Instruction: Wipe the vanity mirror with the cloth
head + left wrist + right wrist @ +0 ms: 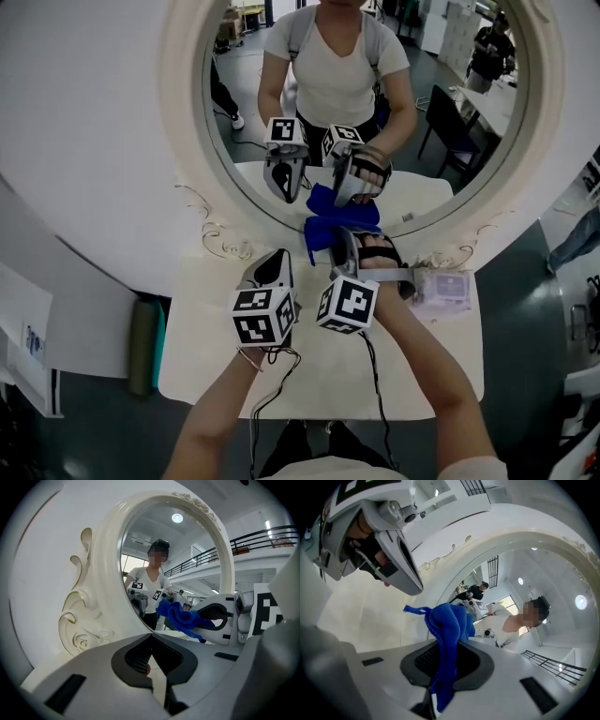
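Right tongs (pixel 443 667): pinching a blue cloth (pixel 447 630); the fabric bunches above the dark pads and a strip of it hangs down between them.
Left tongs (pixel 152 660): pressed together, nothing between the pads, held low beside the right pair.
Cloth look: deep blue, looped weave, crumpled into 1 thick wad with a thin corner sticking out to the side.
Cloth place: at the bottom of the vanity mirror (pixel 450 141), where the wad meets its own reflection on the glass.
Mirror look: rounded glass in a broad cream frame (pixel 187 141); the glass reflects a person in a white T-shirt and both pairs of tongs.
Left gripper view only: scroll carving (pixel 77 620) with fine gold lines on the frame, and the right tongs side-on carrying the cloth.
Right gripper view only: the weave of the cloth close up, and the left tongs' underside overhead.
Head view only: the white counter (pixel 431 356), the 2 marker cubes (pixel 262 314) and the cables (pixel 375 375) trailing towards the person.
Around: a small clear packet (pixel 445 286) lies on the counter just right of the right hand; a green roll (pixel 143 345) stands at the counter's left edge.
In the way: the cloth wad covers the lower middle of the glass.
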